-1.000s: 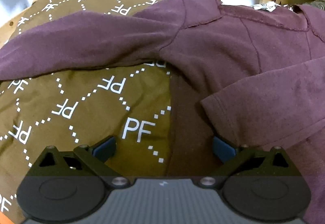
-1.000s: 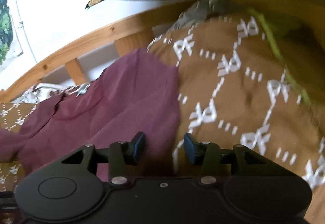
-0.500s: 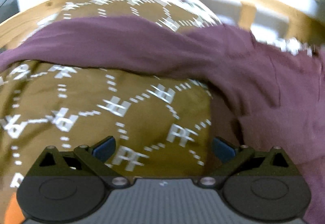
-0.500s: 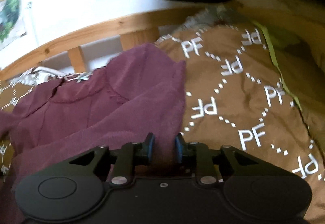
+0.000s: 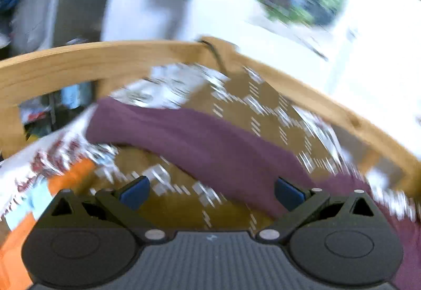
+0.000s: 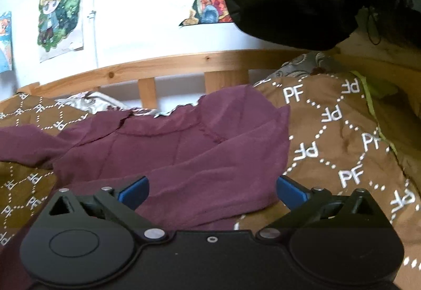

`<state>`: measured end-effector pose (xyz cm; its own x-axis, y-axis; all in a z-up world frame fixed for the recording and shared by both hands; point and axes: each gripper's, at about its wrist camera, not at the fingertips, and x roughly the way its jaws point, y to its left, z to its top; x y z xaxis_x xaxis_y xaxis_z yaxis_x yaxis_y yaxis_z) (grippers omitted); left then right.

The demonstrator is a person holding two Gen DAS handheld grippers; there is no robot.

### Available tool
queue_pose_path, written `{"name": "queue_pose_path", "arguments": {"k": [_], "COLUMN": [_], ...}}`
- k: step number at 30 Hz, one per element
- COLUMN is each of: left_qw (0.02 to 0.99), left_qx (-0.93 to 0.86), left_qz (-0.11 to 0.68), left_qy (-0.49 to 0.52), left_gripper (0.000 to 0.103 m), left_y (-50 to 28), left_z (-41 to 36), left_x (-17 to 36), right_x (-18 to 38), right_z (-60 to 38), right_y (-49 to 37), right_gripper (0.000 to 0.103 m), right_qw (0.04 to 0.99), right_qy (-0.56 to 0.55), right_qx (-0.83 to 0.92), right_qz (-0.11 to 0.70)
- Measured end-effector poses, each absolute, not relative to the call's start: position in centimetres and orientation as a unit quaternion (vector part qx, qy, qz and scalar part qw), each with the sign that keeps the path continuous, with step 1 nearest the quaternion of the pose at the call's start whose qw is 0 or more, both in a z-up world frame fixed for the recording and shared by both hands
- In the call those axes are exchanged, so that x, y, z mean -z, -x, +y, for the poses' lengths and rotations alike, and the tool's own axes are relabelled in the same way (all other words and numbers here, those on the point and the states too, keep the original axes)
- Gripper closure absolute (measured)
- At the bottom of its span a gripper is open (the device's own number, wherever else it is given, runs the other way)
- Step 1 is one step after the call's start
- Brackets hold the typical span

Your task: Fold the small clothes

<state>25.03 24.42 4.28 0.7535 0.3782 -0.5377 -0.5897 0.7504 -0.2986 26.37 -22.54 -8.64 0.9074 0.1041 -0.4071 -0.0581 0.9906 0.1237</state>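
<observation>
The maroon top (image 6: pixel 184 153) lies spread on the brown patterned blanket (image 6: pixel 336 148), its right edge folded inward, bare blanket beyond it toward the wooden bed rail (image 6: pixel 163 66). The right claw (image 6: pixel 210 191) has just been opening and stands spread over the hem, gripping nothing. The left claw (image 5: pixel 210 192) is spread too, with one sleeve (image 5: pixel 200 140) stretched ahead of it.

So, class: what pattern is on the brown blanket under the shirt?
White "PF" letters in dotted diamonds on the brown blanket; right wrist view shows it best.
</observation>
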Motion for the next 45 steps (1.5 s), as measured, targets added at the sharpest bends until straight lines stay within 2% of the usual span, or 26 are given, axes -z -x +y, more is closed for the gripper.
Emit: {"name": "queue_pose_path", "arguments": {"k": [4,8,12,24,26,29,30,31,32,33,39,42,45], "left_qw": [0.878,0.876,0.847,0.822,0.808,0.802,0.807,0.813,0.818,0.824,0.883,0.922,0.956], "left_qx": [-0.292,-0.318,-0.328,-0.354,-0.383,-0.411,-0.412,-0.411,-0.412,-0.414,-0.391,-0.331,-0.252], "left_qz": [0.203,0.161,0.170,0.173,0.167,0.144,0.137,0.133,0.131,0.131,0.093,0.060,0.061], "left_qy": [0.322,0.325,0.382,0.412,0.415,0.409,0.400,0.390,0.379,0.365,0.244,0.191,0.140], "left_gripper": [0.000,0.000,0.001,0.004,0.017,0.042,0.066,0.081,0.085,0.096,0.097,0.097,0.097], "left_y": [-24.8,-24.6,-25.0,-25.8,-25.9,-25.9,-26.1,-26.3,-26.6,-26.9,-27.3,-27.2,-28.1], "left_z": [29.2,31.9,34.9,34.6,34.4,33.9,33.7,33.6,33.5,33.4,29.2,26.2,23.0], "left_x": [-3.4,-3.4,-2.3,-1.3,-1.3,-1.4,-1.4,-1.4,-1.5,-1.6,-4.5,-6.1,-7.4], "right_x": [9.8,10.4,10.7,10.6,10.7,10.8,10.8,10.8,10.7,10.7,10.5,10.5,10.2], "right_z": [-20.5,-17.5,-15.0,-12.6,-12.6,-12.7,-12.6,-12.6,-12.6,-12.6,-12.7,-13.0,-13.5], "right_y": [-25.8,-24.5,-23.9,-23.6,-23.7,-23.7,-23.7,-23.5,-23.4,-23.2,-22.4,-22.5,-22.7], "right_gripper": [0.001,0.001,0.001,0.001,0.001,0.001,0.001,0.001,0.001,0.001,0.001,0.001,0.001], "right_qw": [0.966,0.966,0.968,0.963,0.962,0.960,0.960,0.960,0.960,0.959,0.959,0.958,0.960], "right_qy": [-0.074,-0.047,-0.012,0.008,0.007,0.002,0.002,0.003,0.003,0.003,0.014,0.009,-0.001], "right_qx": [-0.061,-0.095,-0.113,-0.139,-0.137,-0.129,-0.123,-0.120,-0.121,-0.124,-0.133,-0.131,-0.124], "right_qz": [0.241,0.238,0.226,0.232,0.236,0.249,0.253,0.254,0.254,0.253,0.249,0.253,0.252]}}
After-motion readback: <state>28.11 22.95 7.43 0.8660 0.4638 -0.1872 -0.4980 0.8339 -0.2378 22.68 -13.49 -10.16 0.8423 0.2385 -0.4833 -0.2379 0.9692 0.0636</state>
